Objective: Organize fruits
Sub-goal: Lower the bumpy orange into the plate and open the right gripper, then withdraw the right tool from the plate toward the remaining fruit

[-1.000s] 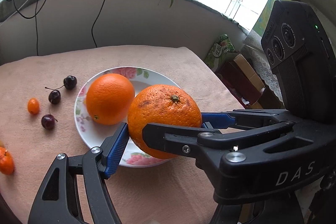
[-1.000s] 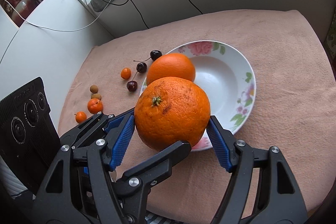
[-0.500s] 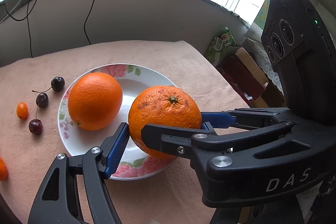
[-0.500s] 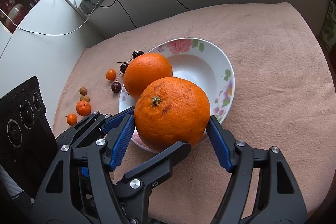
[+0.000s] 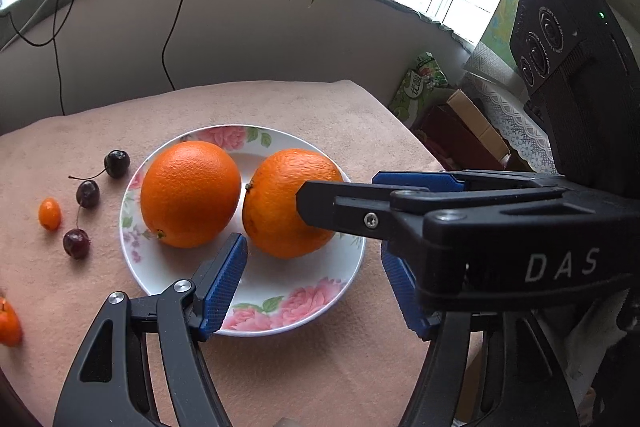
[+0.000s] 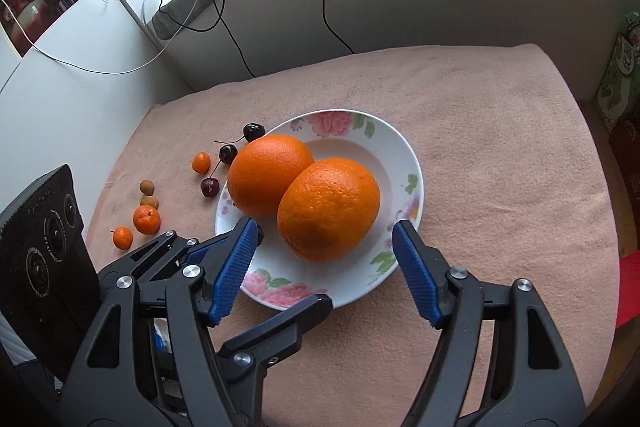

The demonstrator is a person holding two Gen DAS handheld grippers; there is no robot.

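Two oranges lie side by side in the flowered white plate (image 5: 256,311) (image 6: 384,147). The smoother orange (image 5: 190,193) (image 6: 268,173) is on the left. The rougher orange (image 5: 276,203) (image 6: 328,209) is on the right, free of every pad. My left gripper (image 5: 313,259) stands open over the plate's near rim, its blue pads short of the rough orange. My right gripper (image 6: 326,225) is open too, with its tips on either side of that orange's near face and not touching it. One of its black fingers (image 5: 320,203) crosses in front of the orange in the left wrist view.
On the pink cloth left of the plate lie three cherries (image 6: 228,153), a kumquat (image 6: 201,162), two brown longans (image 6: 147,187) and two small tangerines (image 6: 146,219). A wall with cables runs behind the table. Boxes (image 5: 460,135) stand past the right edge.
The rough orange, held up between the crossed jaws before, now lies in the plate beside the other orange, rolled so its stem faces left. Both grippers have drawn back from it.
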